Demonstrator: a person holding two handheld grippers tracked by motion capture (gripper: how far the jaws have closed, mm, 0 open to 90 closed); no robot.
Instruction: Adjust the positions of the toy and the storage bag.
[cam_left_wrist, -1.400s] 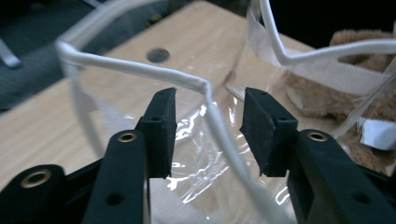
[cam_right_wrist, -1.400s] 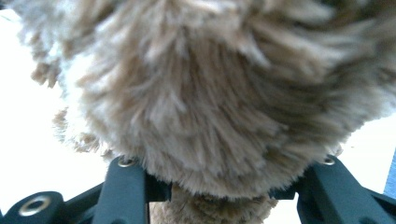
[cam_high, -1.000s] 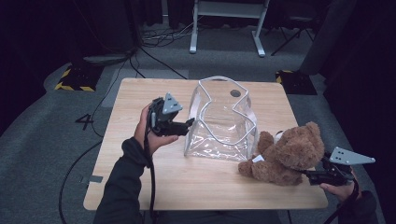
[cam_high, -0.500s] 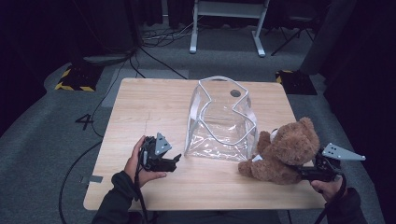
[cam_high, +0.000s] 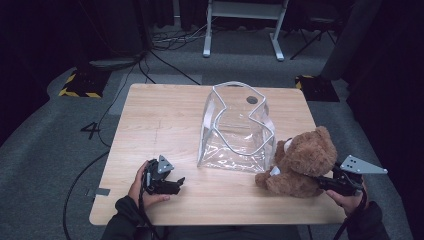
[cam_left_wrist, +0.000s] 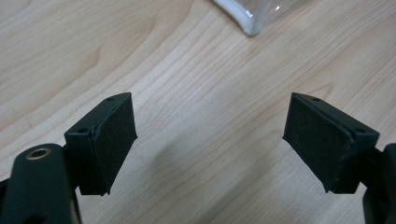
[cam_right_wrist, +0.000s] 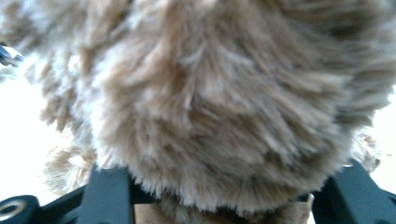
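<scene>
A brown teddy bear (cam_high: 300, 162) sits on the wooden table (cam_high: 160, 115) at the right, next to a clear plastic bag (cam_high: 235, 135) with white trim that stands open in the middle. My right gripper (cam_high: 327, 184) comes in behind the bear. Its jaws have just been closing and now press into the brown fur (cam_right_wrist: 224, 102) between them. My left gripper (cam_high: 176, 183) lies low over the table near the front left, apart from the bag. It is open, with only bare wood between its pads (cam_left_wrist: 114, 140). A corner of the bag (cam_left_wrist: 250, 18) shows ahead of it.
The table's front edge runs just below both hands. Dark floor with cables, a yellow-black striped block (cam_high: 80, 85) and a white metal frame (cam_high: 242, 25) lie beyond the table's far side.
My left hand has dropped from beside the bag's left wall to the table near the front edge. My right gripper has closed in on the bear's back; the bear barely shifted.
</scene>
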